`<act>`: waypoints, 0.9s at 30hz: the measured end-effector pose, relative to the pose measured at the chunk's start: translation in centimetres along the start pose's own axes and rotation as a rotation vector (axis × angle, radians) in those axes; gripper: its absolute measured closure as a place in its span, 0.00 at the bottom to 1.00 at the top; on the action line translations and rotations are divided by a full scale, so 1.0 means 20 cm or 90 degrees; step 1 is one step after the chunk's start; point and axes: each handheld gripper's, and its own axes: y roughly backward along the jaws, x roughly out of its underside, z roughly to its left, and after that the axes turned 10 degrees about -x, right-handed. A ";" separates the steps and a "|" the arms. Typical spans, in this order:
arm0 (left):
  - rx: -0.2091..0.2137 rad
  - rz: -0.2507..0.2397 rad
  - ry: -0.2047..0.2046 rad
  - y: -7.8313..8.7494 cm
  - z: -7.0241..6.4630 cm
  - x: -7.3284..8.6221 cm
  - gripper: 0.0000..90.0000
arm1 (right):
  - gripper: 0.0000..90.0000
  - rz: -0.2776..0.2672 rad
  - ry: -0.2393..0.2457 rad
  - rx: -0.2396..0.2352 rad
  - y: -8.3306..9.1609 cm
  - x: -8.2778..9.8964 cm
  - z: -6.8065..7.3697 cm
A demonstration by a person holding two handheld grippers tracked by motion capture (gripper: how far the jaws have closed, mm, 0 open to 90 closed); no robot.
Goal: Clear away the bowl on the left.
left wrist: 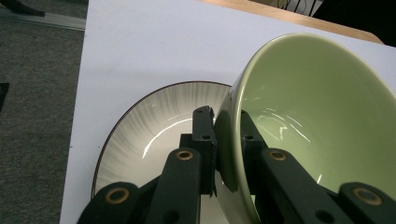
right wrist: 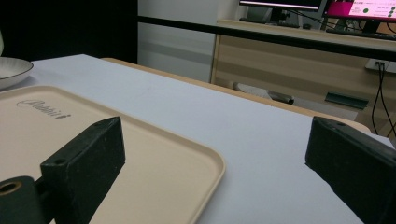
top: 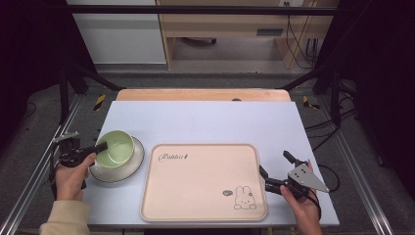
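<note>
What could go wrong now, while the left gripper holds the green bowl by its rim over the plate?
1. The left gripper pinches only the thin rim of the green bowl, which is tilted; smooth glaze could slip from the pads.
2. If it slips, the bowl may drop onto the striped plate beneath and chip it.
3. The right gripper waits open at the tray's edge; a careless move could push the tray.
</note>
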 end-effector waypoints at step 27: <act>0.066 -0.010 -0.094 0.02 -0.33 -0.05 0.91 | 0.05 -0.003 -0.008 0.001 0.00 0.00 0.00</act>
